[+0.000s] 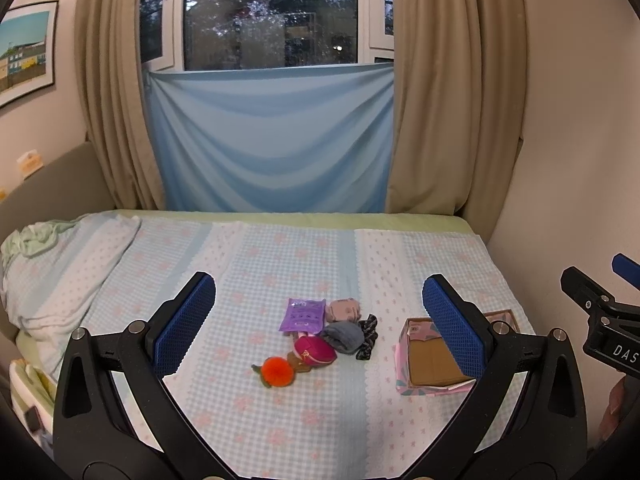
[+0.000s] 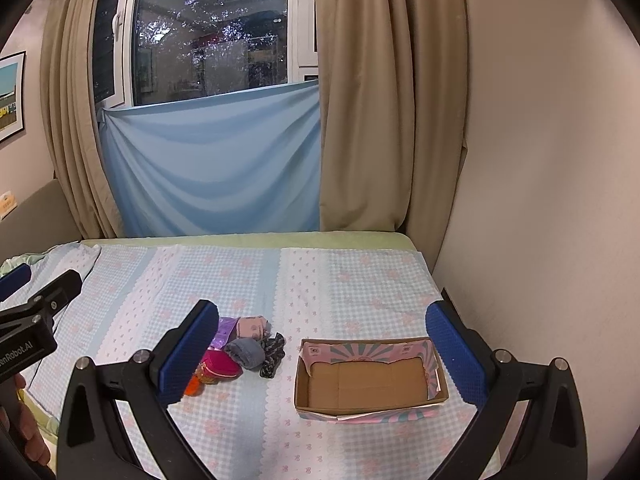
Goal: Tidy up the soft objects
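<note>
Both tongs hang above the bed (image 1: 400, 264) with their blue pads spread wide and nothing between them. The left tongs (image 1: 318, 324) frame the heap of soft things, which lies on the checked sheet straight ahead of them and between the two pads. In that heap a purple packet (image 1: 303, 314) lies farthest from the tongs, a pink roll (image 1: 343, 310) just beside it, a grey sock (image 1: 344, 337) touching the roll's near side, and a dark patterned sock (image 1: 368, 338) against the grey one on the right. Nearer the tongs sit a magenta pouch (image 1: 315, 352) and, nearest of all, an orange pompom (image 1: 277, 371); the pieces touch or overlap.

The right tongs (image 2: 322, 354) frame the box (image 2: 370, 378), an open cardboard tray with pink and blue paper on its walls, which stands on the sheet ahead of them, close to the right pad. From this side the heap lies to the left of the box, a strip of bare sheet between them, and the left pad (image 2: 188, 352) hides most of the pompom and part of the pouch. In the left view the right pad (image 1: 454, 328) covers part of the box.

A rumpled pillow (image 1: 60, 264) lies well off to the left. Beyond the bed hang a blue cloth (image 1: 272, 140) and beige curtains (image 1: 448, 100), with a wall (image 2: 540, 160) close on the right.
</note>
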A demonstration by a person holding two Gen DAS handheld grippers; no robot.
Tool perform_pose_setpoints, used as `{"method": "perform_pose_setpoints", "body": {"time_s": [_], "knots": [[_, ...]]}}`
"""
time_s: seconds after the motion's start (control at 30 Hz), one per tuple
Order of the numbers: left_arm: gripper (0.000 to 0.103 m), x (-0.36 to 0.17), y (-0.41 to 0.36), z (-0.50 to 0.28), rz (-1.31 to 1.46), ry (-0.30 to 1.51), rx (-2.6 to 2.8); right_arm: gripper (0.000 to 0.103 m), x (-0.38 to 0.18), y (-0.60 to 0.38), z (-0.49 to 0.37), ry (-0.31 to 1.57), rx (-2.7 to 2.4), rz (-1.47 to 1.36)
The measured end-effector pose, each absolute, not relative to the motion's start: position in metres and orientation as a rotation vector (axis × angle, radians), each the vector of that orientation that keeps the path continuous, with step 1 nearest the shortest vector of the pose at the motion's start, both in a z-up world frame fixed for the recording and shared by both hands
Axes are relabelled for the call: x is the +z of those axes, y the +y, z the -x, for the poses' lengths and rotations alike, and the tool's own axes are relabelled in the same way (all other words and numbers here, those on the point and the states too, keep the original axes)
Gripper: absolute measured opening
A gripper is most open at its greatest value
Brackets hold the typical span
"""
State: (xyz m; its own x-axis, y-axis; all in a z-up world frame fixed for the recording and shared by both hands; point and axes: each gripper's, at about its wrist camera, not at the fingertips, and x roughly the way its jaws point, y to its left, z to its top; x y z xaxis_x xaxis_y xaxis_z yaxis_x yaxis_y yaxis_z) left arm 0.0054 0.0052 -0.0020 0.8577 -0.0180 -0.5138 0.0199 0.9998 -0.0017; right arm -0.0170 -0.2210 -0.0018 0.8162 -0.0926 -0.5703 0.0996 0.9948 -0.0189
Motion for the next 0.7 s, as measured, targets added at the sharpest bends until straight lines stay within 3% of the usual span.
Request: {"method": "perform_pose_setpoints", "body": {"time_s": [0.7], "knots": [[0.103, -0.005, 0.012, -0.018, 0.003, 0.557, -0.040, 0.103, -0.002, -0.219, 0.013, 0.617, -0.110, -0.003]]}}
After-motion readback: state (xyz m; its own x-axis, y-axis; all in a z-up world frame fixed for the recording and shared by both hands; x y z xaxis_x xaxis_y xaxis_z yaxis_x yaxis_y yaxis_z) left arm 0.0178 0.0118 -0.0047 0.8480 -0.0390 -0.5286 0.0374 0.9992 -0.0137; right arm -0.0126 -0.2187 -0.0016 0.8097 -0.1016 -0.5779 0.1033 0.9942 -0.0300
